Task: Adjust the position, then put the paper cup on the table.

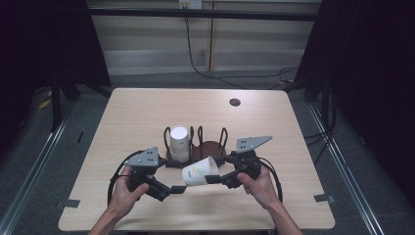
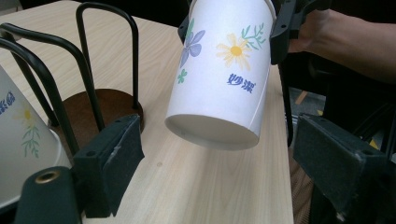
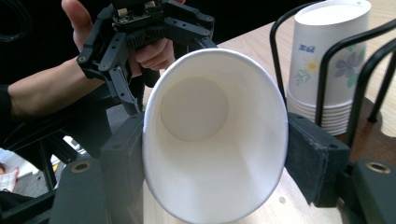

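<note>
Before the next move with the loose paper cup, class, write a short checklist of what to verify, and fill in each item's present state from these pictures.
1. Right gripper clamps the paper cup near its rim: ok, a pad presses on each side.
2. Left gripper is clear of the cup: ok, its jaws stand open and the cup's base hangs apart from both pads.
3. Cup is undamaged: not ok, its mouth is squeezed oval in the right gripper view.
4. Cup is empty: ok, the inside is bare white.
5. Stack of cups sits upright in the wire rack: ok.
6. Free slot in the rack: cannot tell.
</note>
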Demonstrator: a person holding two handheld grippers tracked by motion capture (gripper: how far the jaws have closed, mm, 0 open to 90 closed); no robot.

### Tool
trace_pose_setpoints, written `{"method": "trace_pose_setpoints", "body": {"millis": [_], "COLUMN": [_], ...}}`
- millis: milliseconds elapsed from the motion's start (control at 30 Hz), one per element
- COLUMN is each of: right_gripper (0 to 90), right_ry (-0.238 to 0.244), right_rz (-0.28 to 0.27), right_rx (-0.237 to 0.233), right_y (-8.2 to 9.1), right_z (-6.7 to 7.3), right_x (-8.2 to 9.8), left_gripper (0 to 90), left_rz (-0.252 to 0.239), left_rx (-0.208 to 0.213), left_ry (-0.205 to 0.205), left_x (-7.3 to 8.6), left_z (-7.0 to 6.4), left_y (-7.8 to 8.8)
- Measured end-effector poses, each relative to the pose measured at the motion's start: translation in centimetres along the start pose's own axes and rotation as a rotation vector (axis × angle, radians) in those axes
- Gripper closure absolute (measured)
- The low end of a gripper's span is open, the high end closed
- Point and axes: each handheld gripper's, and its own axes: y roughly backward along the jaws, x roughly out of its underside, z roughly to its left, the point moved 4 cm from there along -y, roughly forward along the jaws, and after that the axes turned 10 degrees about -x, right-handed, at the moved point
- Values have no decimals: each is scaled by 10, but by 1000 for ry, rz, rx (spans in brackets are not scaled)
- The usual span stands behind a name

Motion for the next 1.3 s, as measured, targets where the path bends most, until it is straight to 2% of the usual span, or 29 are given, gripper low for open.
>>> {"method": "trace_pose_setpoints", "body": {"millis": [167, 367, 467, 533, 733, 1000, 1233, 1300], "right_gripper": [285, 284, 285, 284, 284, 284, 284, 284], "right_ry": [-7, -20, -23, -25, -32, -52, -66, -70], "right_rz": [3, 28, 39, 54, 70, 95, 140, 136], "right_rx": [10, 34, 40, 49, 81, 109, 144, 143], "right_y": [4, 9, 13, 16, 25, 35, 47, 47], "right_z": [-2, -3, -3, -3, -5, -7, -11, -11], "right_x": [1, 4, 6, 7, 10, 14, 14, 14], "left_gripper": [160, 160, 160, 160, 160, 160, 160, 160], "left_rz": [11, 43, 39, 69, 54, 53, 49, 49], "left_rx": [-3, -27, -29, -31, -57, -74, -90, -92], "left_ry": [0, 2, 20, 0, 0, 8, 18, 21], "left_x": [2, 9, 11, 16, 19, 23, 28, 29], "left_z": [1, 3, 5, 8, 10, 14, 17, 17], "left_y": [-1, 1, 2, 6, 7, 8, 14, 15]}}
